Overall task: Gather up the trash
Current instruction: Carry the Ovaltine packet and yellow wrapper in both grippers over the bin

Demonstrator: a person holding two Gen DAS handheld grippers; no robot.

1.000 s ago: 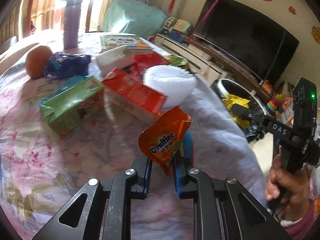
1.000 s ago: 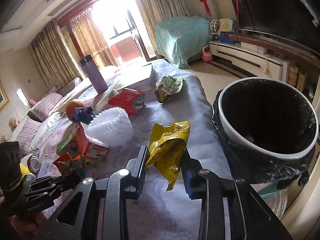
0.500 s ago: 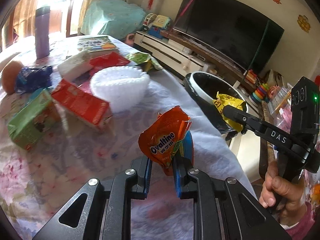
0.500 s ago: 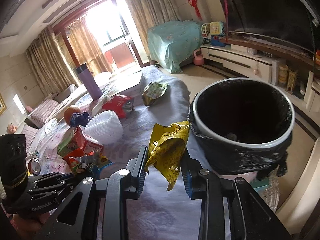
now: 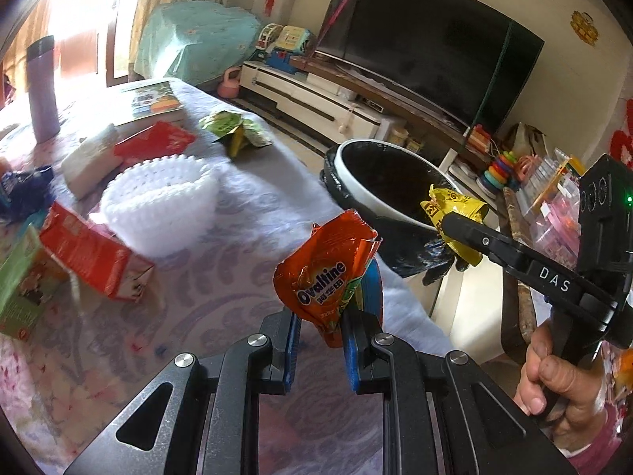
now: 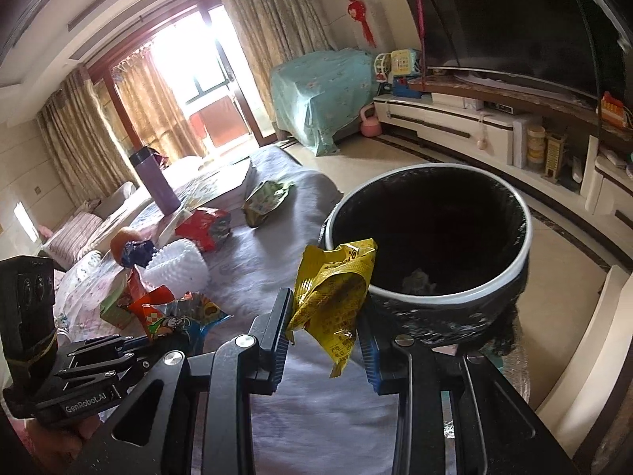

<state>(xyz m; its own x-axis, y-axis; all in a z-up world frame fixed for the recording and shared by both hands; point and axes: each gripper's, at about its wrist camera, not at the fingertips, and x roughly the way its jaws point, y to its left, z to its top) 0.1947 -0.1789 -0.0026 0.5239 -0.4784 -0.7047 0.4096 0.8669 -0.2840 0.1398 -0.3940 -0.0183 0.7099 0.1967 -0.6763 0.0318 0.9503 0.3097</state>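
Observation:
My left gripper [image 5: 318,326] is shut on an orange Ovaltine wrapper [image 5: 322,271], held above the cloth-covered table [image 5: 237,261]. The right gripper [image 6: 324,342] is shut on a crumpled yellow wrapper [image 6: 334,289], near the left rim of the black-lined trash bin [image 6: 506,277]. In the left wrist view the bin [image 5: 348,170] stands past the table's right edge, and the right gripper [image 5: 445,223] holds the yellow wrapper [image 5: 455,206] at the bin's near rim. In the right wrist view the left gripper [image 6: 158,342] with its orange wrapper [image 6: 174,316] is at lower left.
On the table lie a green-yellow wrapper [image 5: 233,130], a red packet [image 5: 154,142], a white foam net [image 5: 158,206], a red carton [image 5: 91,253], a green box [image 5: 19,289], a purple bottle [image 5: 41,87] and a book [image 5: 152,101]. A TV stand [image 6: 455,126] lines the far wall.
Both grippers have travelled with their wrappers toward the bin, which now looms larger and nearer. The yellow wrapper has reached the bin's rim. Both grips are unchanged.

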